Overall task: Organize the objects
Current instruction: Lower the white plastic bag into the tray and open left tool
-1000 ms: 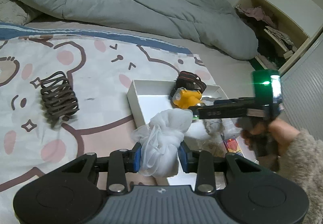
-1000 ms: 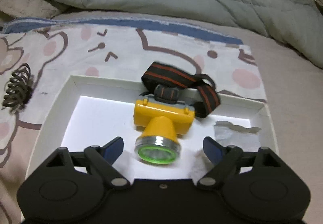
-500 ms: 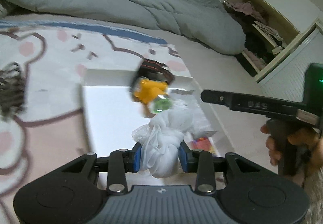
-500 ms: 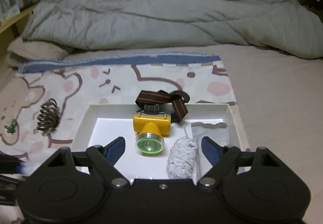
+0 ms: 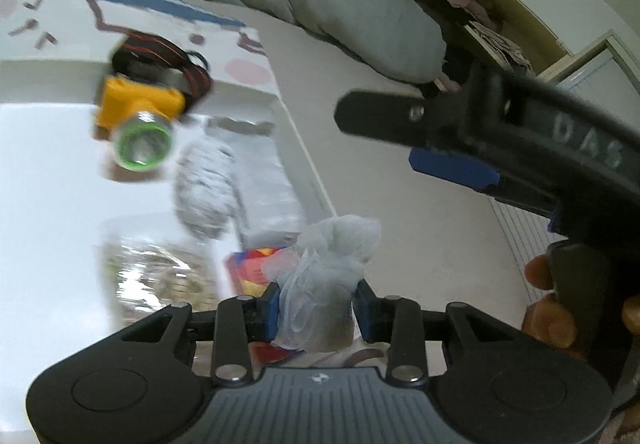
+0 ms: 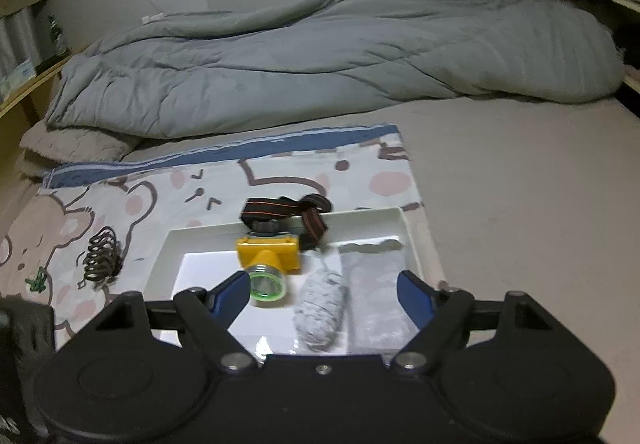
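Observation:
My left gripper [image 5: 316,304] is shut on a white mesh pouch [image 5: 328,272], held above the near right corner of the white tray [image 5: 304,148]. In the tray lie a yellow headlamp [image 5: 136,116] with a striped strap, a grey-white yarn bundle [image 5: 204,188], a clear plastic packet [image 5: 264,200] and a colourful packet [image 5: 252,268]. My right gripper [image 6: 322,290] is open and empty, raised above the tray [image 6: 168,248], with the headlamp [image 6: 267,256] and yarn bundle [image 6: 322,308] below it. The right gripper also shows in the left wrist view [image 5: 452,140], to the right.
A dark wire coil [image 6: 100,260] and a small green item [image 6: 37,279] lie on the bear-print sheet [image 6: 160,188] left of the tray. A grey duvet [image 6: 320,60] is bunched at the back. Open shelves [image 5: 488,16] stand to the right.
My left gripper has swung right and closer over the tray with the pouch in it. My right gripper has pulled back and up from the headlamp, staying open.

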The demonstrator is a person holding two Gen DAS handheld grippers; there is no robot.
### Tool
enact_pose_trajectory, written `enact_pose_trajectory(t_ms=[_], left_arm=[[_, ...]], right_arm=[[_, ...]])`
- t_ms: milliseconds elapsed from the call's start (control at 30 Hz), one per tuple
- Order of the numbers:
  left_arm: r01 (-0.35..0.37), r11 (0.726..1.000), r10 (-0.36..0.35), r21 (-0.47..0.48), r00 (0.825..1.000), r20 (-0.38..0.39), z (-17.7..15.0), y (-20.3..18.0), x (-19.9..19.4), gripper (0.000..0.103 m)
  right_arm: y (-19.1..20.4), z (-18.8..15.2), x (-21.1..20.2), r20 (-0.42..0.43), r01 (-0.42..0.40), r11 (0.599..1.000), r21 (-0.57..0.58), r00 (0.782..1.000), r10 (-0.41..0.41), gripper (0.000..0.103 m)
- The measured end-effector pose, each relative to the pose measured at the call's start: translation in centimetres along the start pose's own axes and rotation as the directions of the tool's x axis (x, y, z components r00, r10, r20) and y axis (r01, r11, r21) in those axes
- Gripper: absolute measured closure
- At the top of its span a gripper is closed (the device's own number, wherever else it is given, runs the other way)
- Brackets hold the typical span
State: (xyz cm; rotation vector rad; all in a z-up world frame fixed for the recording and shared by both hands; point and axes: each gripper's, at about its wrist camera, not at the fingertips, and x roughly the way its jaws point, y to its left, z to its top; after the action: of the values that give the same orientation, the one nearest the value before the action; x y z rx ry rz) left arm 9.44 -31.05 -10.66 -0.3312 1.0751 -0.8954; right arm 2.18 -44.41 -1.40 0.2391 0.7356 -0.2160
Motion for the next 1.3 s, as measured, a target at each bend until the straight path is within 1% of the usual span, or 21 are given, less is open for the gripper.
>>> enact_pose_trajectory(t_ms=[100,233,300,367,467,500,600,667,767,867,933,1000,1033,1067,1100,1167,1300], left_arm=[[0.03,0.999,-0.03,-0.027,1.0,-0.003,-0.2,-0.8,1.7,0.065],[0.077,0.99,-0.078,-0.121,0.997,-0.005,-0.7,-0.9,4.0,0.066],[0.092,0.979,-0.095,-0.181,0.995,-0.005,-1.1,-0.7,5.2,0.066],[0.107,0.961,-0.113,-0.253,0.994,-0.008,-1.6,-0.2,6.3,0.065],[0.102,0.936,-0.118,-0.336,0.993,-0.027,-2.3,0.4,7.8,0.065],[0.095,0.929,-0.115,-0.356,0.993,-0.034,-2.5,0.6,8.2,0.065],[0.041,0.94,-0.056,-0.338,0.998,-0.034,-2.8,0.7,8.7,0.067],[0.028,0.934,-0.039,-0.357,0.999,-0.023,-2.8,0.8,8.7,0.068],[-0.019,0.94,0.016,-0.339,1.0,-0.012,-2.9,0.3,8.2,0.069],[-0.04,0.943,0.042,-0.33,0.999,-0.001,-3.0,0.1,7.9,0.069],[-0.03,0.94,0.031,-0.341,1.0,-0.002,-2.8,0.1,7.9,0.066],[0.021,0.93,-0.024,-0.367,1.0,-0.005,-2.7,0.9,7.8,0.042],[0.055,0.921,-0.059,-0.385,0.998,0.001,-2.5,1.0,7.6,0.036],[0.069,0.918,-0.073,-0.391,0.997,0.005,-2.5,1.0,7.5,0.03],[0.064,0.922,-0.069,-0.381,0.998,0.0,-2.3,0.7,7.3,0.029],[0.053,0.94,-0.064,-0.337,0.998,-0.022,-1.9,0.1,7.1,0.029],[0.033,0.944,-0.05,-0.329,0.998,-0.042,-2.1,0.2,6.2,0.029]], right_arm=[[-1.2,-0.2,-0.4,0.012,0.007,0.999,0.035,1.0,-0.007,0.023],[-2.4,-0.5,-1.2,0.028,0.01,0.998,0.069,1.0,-0.012,0.024],[-2.8,-0.6,-1.4,0.033,0.009,0.997,0.077,0.999,-0.012,0.024],[-3.1,-0.7,-1.5,0.035,0.011,0.996,0.086,0.999,-0.014,0.024],[-3.5,-0.7,-1.5,0.036,0.009,0.995,0.098,0.999,-0.012,0.024],[-3.6,-0.8,-1.5,0.036,0.008,0.995,0.099,0.999,-0.012,0.023],[-3.6,-0.9,-1.5,0.035,0.007,0.995,0.099,0.999,-0.01,0.023],[-3.6,-0.9,-1.5,0.035,0.005,0.995,0.099,0.999,-0.008,0.023],[-3.5,-1.0,-1.4,0.03,0.007,0.996,0.094,1.0,-0.009,0.023],[-3.5,-1.0,-1.4,0.026,0.009,0.995,0.096,1.0,-0.012,0.023],[-3.4,-1.0,-1.4,0.026,0.012,0.995,0.096,1.0,-0.014,0.023],[-3.4,-1.0,-1.5,0.028,0.01,0.995,0.096,1.0,-0.013,0.023],[-3.4,-1.0,-1.5,0.03,0.009,0.995,0.096,0.999,-0.012,0.023],[-3.4,-1.0,-1.6,0.032,0.007,0.995,0.095,0.999,-0.01,0.023],[-3.4,-1.0,-1.6,0.034,0.007,0.995,0.095,0.999,-0.01,0.024],[-3.4,-0.9,-1.6,0.034,0.01,0.995,0.098,0.999,-0.013,0.024],[-3.3,-0.9,-1.5,0.032,0.014,0.995,0.1,0.999,-0.017,0.024]])
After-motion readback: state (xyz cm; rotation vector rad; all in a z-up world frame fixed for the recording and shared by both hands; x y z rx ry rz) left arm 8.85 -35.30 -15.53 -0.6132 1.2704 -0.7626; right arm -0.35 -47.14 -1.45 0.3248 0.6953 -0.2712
